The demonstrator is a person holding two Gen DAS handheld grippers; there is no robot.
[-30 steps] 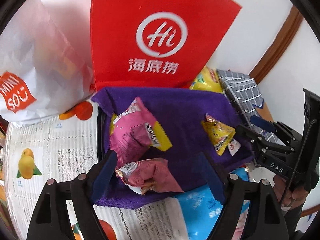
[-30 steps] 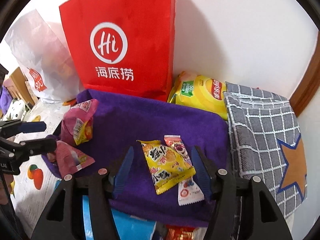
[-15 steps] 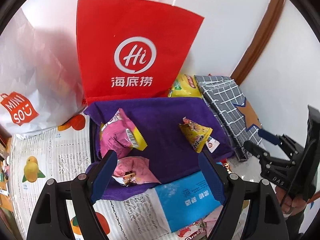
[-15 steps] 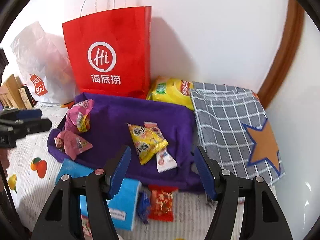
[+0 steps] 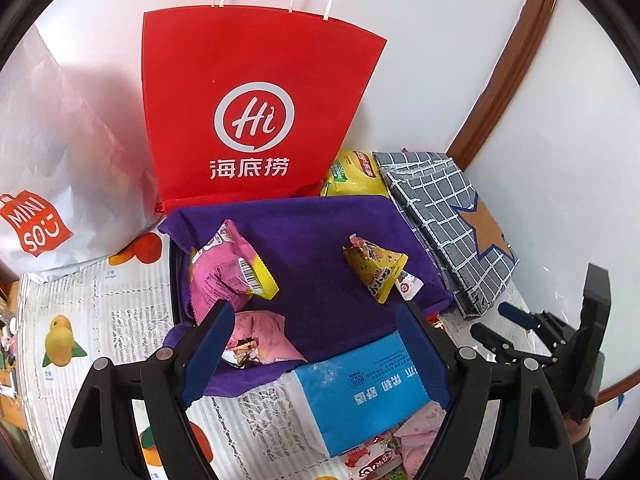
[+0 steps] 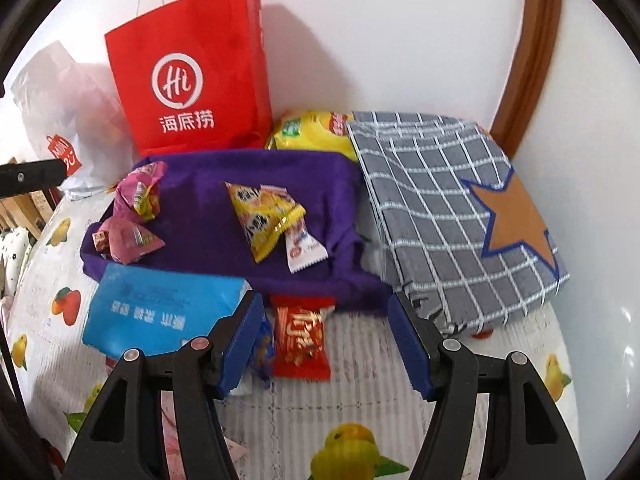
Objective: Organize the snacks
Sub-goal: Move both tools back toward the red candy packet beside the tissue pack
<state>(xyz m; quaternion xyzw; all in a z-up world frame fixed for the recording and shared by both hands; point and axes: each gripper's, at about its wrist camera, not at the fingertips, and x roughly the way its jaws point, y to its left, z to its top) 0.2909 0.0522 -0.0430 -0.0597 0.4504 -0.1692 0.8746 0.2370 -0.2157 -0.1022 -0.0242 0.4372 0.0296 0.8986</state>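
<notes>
While both grippers are held back from the purple towel-lined tray [image 6: 240, 248], more table is seen than a second ago: a red foil snack packet [image 6: 301, 340] now lies before the empty, half-open right gripper [image 6: 326, 340]. Wide and empty, the left gripper [image 5: 316, 354] hovers near the pink snack pouches [image 5: 224, 276], so another pick seems intended.

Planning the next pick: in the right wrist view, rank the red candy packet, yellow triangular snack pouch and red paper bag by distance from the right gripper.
1. Red candy packet, between the fingers.
2. Yellow triangular snack pouch, on the purple cloth.
3. Red paper bag, against the wall.
</notes>
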